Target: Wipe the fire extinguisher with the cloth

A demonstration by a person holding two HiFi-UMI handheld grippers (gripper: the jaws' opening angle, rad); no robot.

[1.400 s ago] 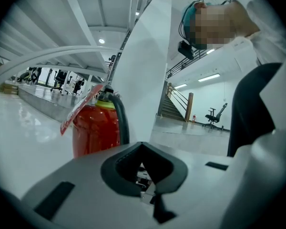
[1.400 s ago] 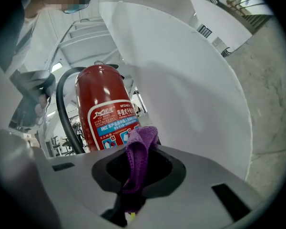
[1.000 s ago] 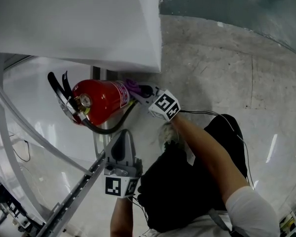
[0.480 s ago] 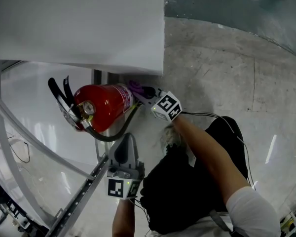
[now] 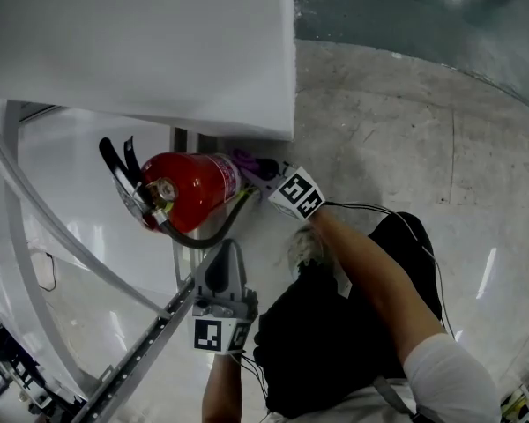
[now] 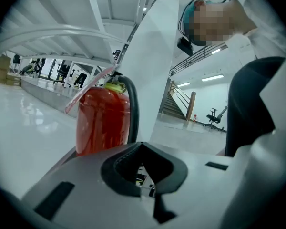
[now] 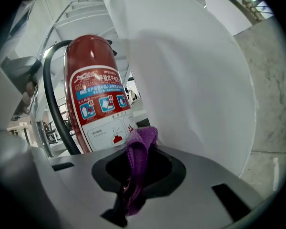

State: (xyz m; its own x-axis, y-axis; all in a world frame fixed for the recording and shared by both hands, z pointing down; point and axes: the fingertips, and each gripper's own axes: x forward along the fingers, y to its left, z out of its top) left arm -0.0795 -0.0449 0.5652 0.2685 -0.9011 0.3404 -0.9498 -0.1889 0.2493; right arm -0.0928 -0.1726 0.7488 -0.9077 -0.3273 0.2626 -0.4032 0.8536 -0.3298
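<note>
A red fire extinguisher point(image 5: 192, 188) stands by a white wall, with a black hose point(image 5: 203, 237) curling off its head and a white label point(image 7: 99, 109) on its body. My right gripper point(image 5: 251, 166) is shut on a purple cloth point(image 7: 137, 161). The cloth point(image 5: 243, 158) sits at the bottom end of the cylinder, close to the label; I cannot tell if it touches. My left gripper point(image 5: 227, 252) is shut with nothing in it, a little short of the hose. In the left gripper view the extinguisher point(image 6: 102, 124) rises just beyond the jaws.
A white panel point(image 5: 159, 51) overhangs the extinguisher. A slotted metal rail point(image 5: 141, 352) runs diagonally at the lower left and a vertical post point(image 5: 181, 139) stands behind the cylinder. Concrete floor point(image 5: 397, 130) spreads to the right. The person's dark trouser leg point(image 5: 335, 342) and shoe point(image 5: 304, 245) are close below.
The left gripper has drawn back slightly from the hose. The right gripper stays at the extinguisher's lower end with the cloth; the whole scene has shifted a little in view.
</note>
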